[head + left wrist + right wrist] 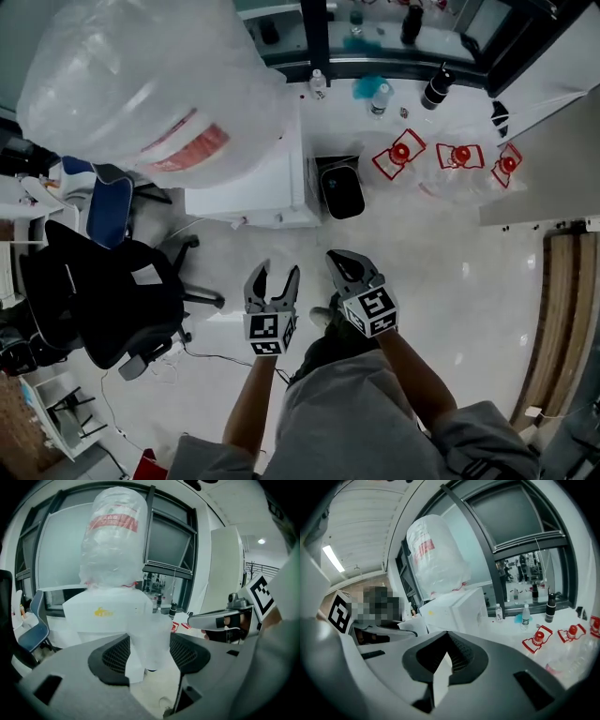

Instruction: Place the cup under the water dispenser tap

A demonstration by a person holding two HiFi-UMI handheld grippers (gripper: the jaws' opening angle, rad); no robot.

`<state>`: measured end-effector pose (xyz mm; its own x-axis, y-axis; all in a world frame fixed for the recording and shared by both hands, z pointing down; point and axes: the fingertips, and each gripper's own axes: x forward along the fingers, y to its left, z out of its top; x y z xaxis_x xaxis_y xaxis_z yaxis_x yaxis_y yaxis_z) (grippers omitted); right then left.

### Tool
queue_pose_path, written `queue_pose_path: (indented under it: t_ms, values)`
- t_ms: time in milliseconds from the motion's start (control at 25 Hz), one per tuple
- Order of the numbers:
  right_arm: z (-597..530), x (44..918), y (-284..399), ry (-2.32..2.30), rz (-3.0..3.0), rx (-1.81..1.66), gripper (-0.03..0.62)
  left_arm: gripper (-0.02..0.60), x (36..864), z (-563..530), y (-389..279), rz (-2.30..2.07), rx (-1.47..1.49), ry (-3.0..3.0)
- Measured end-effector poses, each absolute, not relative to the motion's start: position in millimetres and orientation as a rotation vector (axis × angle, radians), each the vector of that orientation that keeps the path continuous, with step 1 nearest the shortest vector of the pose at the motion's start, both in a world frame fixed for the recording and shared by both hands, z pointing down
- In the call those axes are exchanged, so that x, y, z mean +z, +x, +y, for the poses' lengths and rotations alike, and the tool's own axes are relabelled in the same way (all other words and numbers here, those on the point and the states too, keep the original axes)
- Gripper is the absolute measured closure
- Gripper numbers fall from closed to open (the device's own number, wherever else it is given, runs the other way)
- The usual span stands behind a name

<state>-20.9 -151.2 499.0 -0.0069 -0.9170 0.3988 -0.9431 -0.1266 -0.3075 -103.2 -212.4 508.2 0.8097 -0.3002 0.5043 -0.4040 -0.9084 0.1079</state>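
Though near-transparent cup (149,639) barely shows in head view, left gripper view has it upright between pads of left gripper (278,273), gripped, well short of water dispenser (246,183); tap hidden behind cup; cup contents unclear; right gripper (342,263) jaws together, nothing between; large bottle (141,84) atop dispenser wrapped in clear film, fill unreadable; black bin (340,186) beside dispenser, inside dark.

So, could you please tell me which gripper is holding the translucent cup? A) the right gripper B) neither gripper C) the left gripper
C: in the left gripper view the translucent cup sits clamped between the pads of the left gripper, while the right gripper has its jaws together with nothing in them.
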Motion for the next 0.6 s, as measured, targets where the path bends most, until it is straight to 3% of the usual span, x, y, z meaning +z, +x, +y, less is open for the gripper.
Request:
queue_pose_path:
  t_ms: [600]
  values:
    - [-159.9,560.1,-7.7,2.305,-1.929,0.965,0.585,0.319,551.8,-212.6,-74.4,-0.431,0.799,2.831]
